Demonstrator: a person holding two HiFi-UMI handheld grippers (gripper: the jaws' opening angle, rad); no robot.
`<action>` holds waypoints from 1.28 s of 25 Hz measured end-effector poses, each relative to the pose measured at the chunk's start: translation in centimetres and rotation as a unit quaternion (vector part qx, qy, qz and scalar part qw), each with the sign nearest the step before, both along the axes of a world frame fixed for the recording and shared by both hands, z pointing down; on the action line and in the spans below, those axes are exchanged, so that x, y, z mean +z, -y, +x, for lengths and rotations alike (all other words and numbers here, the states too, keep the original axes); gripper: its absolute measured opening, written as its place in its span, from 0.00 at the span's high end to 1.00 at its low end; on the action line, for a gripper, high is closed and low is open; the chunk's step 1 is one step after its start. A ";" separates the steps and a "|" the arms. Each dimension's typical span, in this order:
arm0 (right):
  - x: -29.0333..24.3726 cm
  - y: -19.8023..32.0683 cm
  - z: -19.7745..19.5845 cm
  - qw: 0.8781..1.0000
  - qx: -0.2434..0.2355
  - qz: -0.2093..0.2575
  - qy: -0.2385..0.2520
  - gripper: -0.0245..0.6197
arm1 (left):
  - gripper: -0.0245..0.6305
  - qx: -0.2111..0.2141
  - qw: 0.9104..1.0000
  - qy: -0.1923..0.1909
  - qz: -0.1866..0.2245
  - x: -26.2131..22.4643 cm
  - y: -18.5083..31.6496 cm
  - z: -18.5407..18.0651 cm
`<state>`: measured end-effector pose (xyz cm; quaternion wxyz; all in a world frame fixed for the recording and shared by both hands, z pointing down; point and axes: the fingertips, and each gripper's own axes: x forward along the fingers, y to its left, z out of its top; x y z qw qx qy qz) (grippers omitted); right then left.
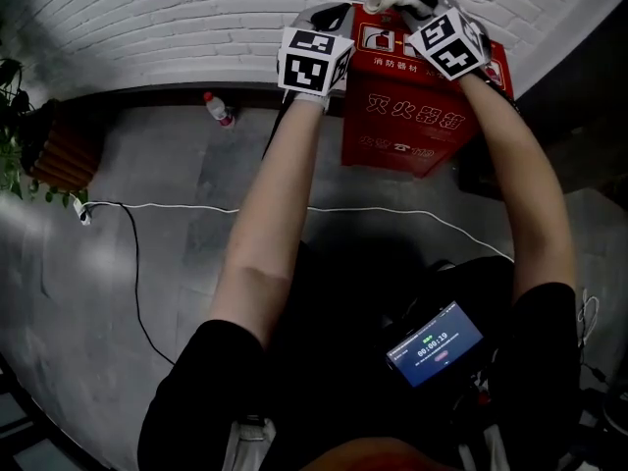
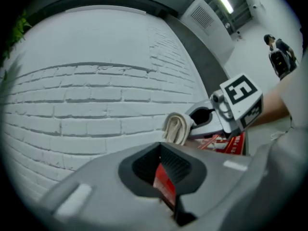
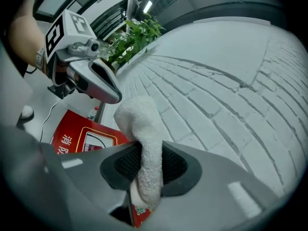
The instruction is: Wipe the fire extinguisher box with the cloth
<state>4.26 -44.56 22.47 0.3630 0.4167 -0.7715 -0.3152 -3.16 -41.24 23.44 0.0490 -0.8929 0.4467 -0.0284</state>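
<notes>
- 2 hand-held grippers hover over the top of the fire extinguisher box (image 1: pixel 412 116), which stands on the floor (image 1: pixel 177 165) with its back to the white brick wall (image 1: pixel 196 18)
- Right gripper (image 3: pixel 147 170): the jaws pinch the cloth (image 3: pixel 144 138), a white towelling fold that juts past the jaw tips, above the box's top near its rear edge
- Left gripper (image 2: pixel 161 170): the jaws stand narrowly apart with nothing between them, and only the red of the box shows through the gap. It sits over the box's top left corner, near the right gripper
- Step in hand, by judgement: the cloth is poised at the box top and the wipe is at its start. Whether the cloth touches the top cannot be told
- Next move calls for laying the cloth flat on the red top and dragging it across with even pressure, gripping firmly so the fold does not slip out
- Orientation: the box is upright, with its printed front facing the person and its top panel up. Its long axis reads as vertical, though the steep head view foreshortens it. The cloth's long axis runs along the jaws, pointing towards the wall behind the box
</notes>
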 end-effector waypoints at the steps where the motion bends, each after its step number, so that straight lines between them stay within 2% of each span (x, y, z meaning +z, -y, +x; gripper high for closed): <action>1: 0.6 0.3 -0.5 1.000 -0.003 -0.001 -0.013 0.81 | 0.96 -0.004 1.000 0.003 -0.001 0.2 0.4 -0.1; 6: 3.4 2.4 -2.5 0.996 -0.021 -0.003 -0.089 0.81 | 0.96 -0.017 1.000 0.013 -0.018 1.6 1.9 -0.7; 9: 5.1 3.0 -3.2 0.993 -0.033 -0.025 -0.109 0.82 | 0.96 -0.022 0.999 0.011 -0.031 2.4 2.2 -0.7; 12: 6.2 2.9 -3.4 0.992 -0.044 -0.058 -0.101 0.82 | 0.96 -0.016 0.999 0.018 -0.031 2.3 2.0 -0.1; 16: 7.1 2.4 -3.2 0.991 -0.049 -0.089 -0.084 0.83 | 0.96 -0.019 0.998 0.049 -0.016 2.4 2.3 0.7; 20: 6.6 1.5 -2.6 0.990 -0.046 -0.101 -0.089 0.83 | 0.96 -0.017 0.997 0.069 -0.009 1.4 1.6 1.8; 27: 6.2 0.6 0.1 0.988 -0.026 -0.116 -0.093 0.83 | 0.96 -0.008 0.998 0.060 -0.020 -0.1 0.7 3.5; 32: 6.6 0.4 2.7 0.989 -0.012 -0.115 -0.092 0.83 | 0.96 0.002 0.997 0.071 -0.021 0.2 0.7 5.7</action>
